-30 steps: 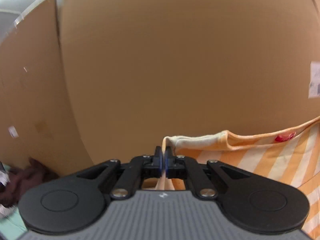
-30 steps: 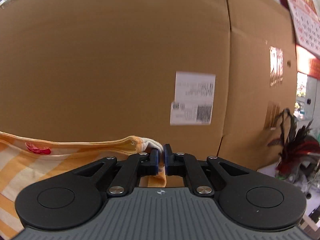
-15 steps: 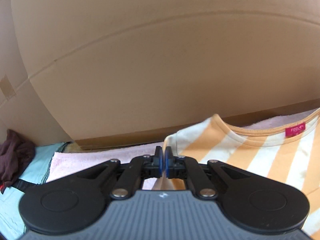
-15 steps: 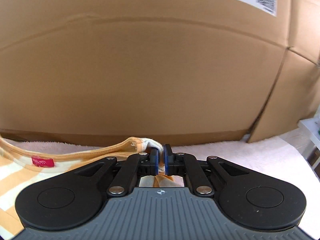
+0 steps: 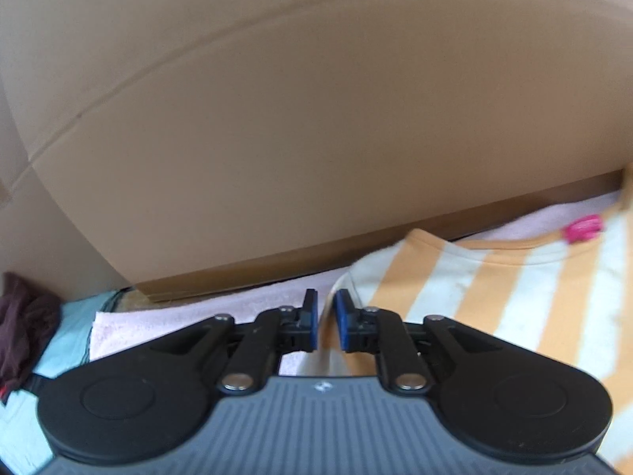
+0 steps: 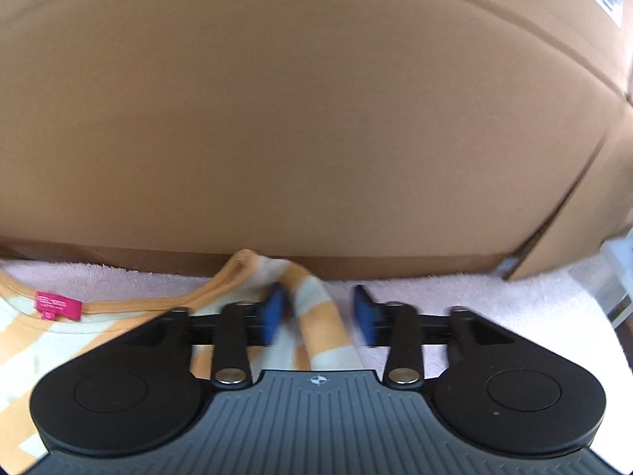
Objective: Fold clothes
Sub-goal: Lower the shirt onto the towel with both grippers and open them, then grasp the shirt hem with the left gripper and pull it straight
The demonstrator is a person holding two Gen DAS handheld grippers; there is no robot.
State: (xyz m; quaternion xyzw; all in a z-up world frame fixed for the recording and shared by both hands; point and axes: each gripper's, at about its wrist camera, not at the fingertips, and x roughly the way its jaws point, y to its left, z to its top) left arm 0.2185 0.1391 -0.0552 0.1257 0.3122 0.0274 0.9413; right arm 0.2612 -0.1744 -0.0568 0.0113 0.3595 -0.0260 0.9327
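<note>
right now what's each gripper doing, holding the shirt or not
left gripper: has just been opening, striped shirt edge loose between pads
right gripper: has just been opening, shirt shoulder released

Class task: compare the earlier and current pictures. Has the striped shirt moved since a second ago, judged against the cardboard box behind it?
Yes. The striped shirt has come down from in front of the cardboard box onto the pink towel at its base.

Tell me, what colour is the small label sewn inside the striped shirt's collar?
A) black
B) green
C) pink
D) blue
C: the label at the neckline of the shirt is bright pink, plain in both wrist views against the orange and white stripes.
</note>
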